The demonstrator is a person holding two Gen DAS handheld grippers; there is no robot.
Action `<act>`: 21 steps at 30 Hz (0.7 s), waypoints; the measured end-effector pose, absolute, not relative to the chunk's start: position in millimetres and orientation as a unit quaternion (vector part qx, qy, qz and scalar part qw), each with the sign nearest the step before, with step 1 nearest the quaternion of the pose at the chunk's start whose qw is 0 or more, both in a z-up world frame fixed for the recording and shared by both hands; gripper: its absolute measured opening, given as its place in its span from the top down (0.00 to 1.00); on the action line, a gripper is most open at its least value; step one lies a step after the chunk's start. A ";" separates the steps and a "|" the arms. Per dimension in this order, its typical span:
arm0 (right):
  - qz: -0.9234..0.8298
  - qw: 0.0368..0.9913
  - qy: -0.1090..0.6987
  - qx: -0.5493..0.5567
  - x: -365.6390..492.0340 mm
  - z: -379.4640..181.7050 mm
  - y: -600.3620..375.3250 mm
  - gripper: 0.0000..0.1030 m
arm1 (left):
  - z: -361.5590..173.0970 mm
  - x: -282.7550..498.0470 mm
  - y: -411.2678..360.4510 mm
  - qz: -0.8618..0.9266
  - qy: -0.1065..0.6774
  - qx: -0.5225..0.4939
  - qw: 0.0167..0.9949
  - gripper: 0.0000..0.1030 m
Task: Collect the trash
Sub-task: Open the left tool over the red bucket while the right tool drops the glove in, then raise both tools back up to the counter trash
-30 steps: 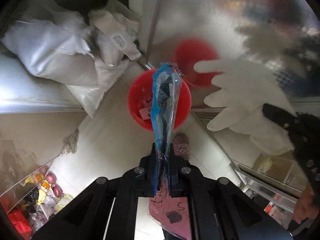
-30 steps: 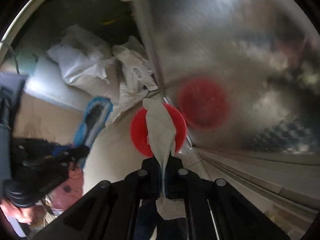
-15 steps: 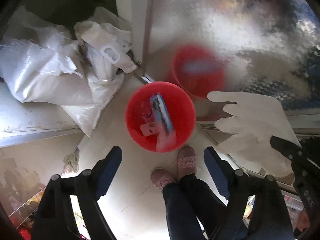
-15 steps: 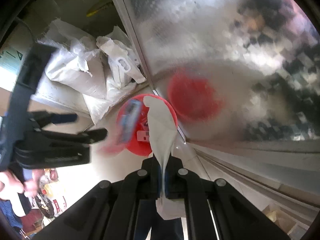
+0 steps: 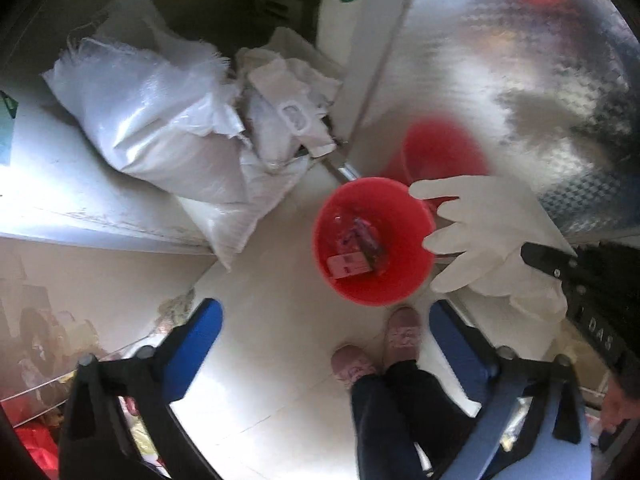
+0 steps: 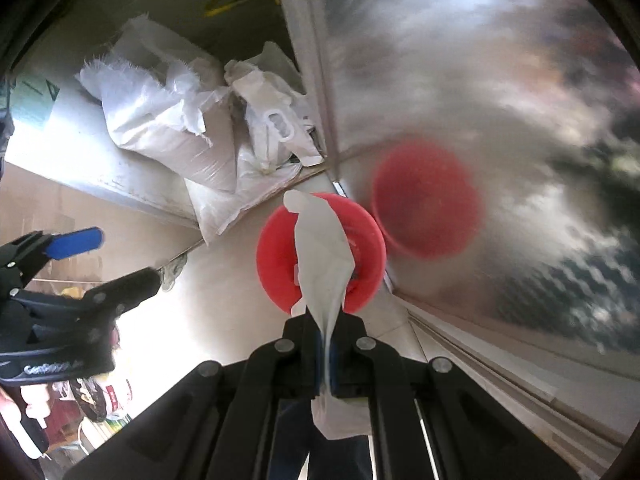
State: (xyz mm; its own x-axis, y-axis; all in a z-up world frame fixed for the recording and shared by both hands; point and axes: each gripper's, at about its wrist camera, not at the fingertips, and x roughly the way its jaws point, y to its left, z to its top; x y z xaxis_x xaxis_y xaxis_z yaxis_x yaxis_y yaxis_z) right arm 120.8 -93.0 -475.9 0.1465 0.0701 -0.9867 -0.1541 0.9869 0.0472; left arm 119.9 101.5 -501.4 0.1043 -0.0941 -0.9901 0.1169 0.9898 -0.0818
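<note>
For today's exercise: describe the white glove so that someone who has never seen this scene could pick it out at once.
Start at the red bucket on the pale floor beside the shiny metal panel. Hanging above it, pinched in the shut right gripper, is the white glove. Unlike the white sacks against the wall, it is limp, thin and has finger shapes.

Both wrist views look straight down from high above floor; share red bucket (image 5: pixel 372 240) (image 6: pixel 320 252), white sacks (image 5: pixel 160 128) (image 6: pixel 160 120).

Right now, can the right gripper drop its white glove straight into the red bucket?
Probably yes. The right gripper holds the white glove directly above the red bucket, whose mouth is uncovered; the left gripper stands off to the side.
</note>
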 end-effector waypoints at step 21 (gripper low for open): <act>0.093 0.766 0.626 -0.115 112.2 -465.4 -72.9 0.08 | -472.4 93.7 137.5 -0.019 0.656 -0.018 0.754 0.00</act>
